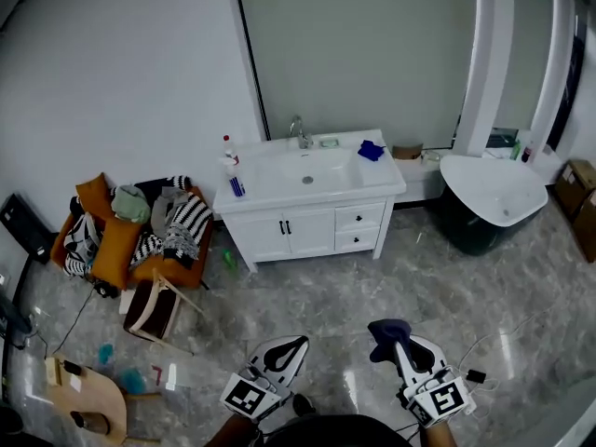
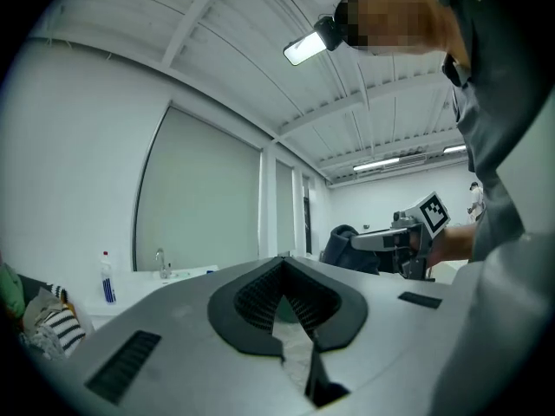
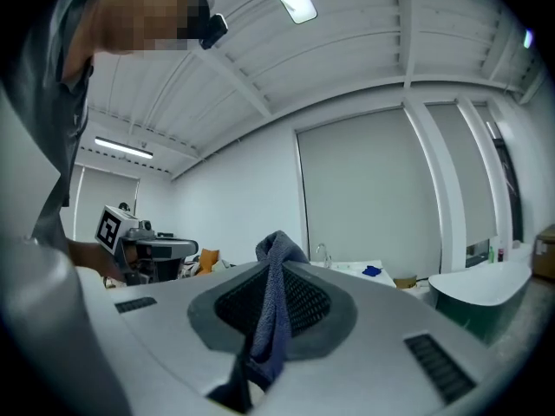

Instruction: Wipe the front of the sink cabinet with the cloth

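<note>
The right gripper [image 3: 274, 265] has its jaws pressed together on a blue-grey cloth [image 3: 276, 312]. The cloth is pinched into a narrow rope, with a small tuft poking out past the tips and the rest trailing back between the jaws. The left gripper [image 1: 291, 345] has its jaws drawn together and carries nothing.

The white sink cabinet [image 1: 307, 229] stands well ahead of both grippers, a little left of the right one, so wiping has not started.

The main risk, as I judge it, is the grip. With so little cloth beyond the tips, the hard jaw ends could meet the doors and scrape them rather than wipe. A bunched strip could also drag free once it is rubbed sideways. The dark door knobs [image 1: 286, 227] could snag the tuft.

On the way in, a loose cable [image 1: 484, 345] lies on the glossy floor just right of the right gripper. A tipped stool [image 1: 156, 307] sits left of the left gripper. Either could catch a foot.
</note>
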`<action>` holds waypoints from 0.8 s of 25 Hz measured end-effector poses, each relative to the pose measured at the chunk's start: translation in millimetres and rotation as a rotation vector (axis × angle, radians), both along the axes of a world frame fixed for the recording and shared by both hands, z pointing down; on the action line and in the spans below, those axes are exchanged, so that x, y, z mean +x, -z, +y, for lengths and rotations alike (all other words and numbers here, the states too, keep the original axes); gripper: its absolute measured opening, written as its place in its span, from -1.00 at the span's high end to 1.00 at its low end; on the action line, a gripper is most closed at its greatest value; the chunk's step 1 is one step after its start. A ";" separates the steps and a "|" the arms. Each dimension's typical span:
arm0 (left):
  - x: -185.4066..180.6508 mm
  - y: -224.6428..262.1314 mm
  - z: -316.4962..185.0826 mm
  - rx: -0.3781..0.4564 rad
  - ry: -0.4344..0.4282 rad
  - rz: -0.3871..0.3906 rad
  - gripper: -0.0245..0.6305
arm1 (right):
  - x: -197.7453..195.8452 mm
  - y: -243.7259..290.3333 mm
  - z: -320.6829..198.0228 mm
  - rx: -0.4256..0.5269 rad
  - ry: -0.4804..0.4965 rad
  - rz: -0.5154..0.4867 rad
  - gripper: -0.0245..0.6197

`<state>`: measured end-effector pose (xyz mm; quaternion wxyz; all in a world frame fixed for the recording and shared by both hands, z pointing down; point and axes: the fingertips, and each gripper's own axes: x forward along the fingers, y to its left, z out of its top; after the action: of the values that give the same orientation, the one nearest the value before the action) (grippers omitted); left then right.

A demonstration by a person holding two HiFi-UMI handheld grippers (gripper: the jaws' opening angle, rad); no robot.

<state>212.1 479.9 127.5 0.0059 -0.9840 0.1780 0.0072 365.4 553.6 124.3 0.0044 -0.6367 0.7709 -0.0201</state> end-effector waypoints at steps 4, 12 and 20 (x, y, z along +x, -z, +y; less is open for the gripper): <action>-23.5 6.0 -39.4 0.024 0.003 0.031 0.92 | -21.5 10.2 -38.3 -0.001 -0.014 0.065 0.81; -69.9 -0.2 -99.1 0.044 0.058 0.096 0.92 | -69.2 15.0 -97.1 -0.037 0.047 0.132 0.81; -75.5 -22.2 -143.5 -0.009 0.159 0.073 0.91 | -77.6 6.1 -169.6 -0.084 0.167 0.100 0.81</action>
<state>136.6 336.4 149.7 -0.0044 -0.9658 0.2557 0.0419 287.8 384.0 118.2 -0.0623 -0.5700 0.8190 -0.0211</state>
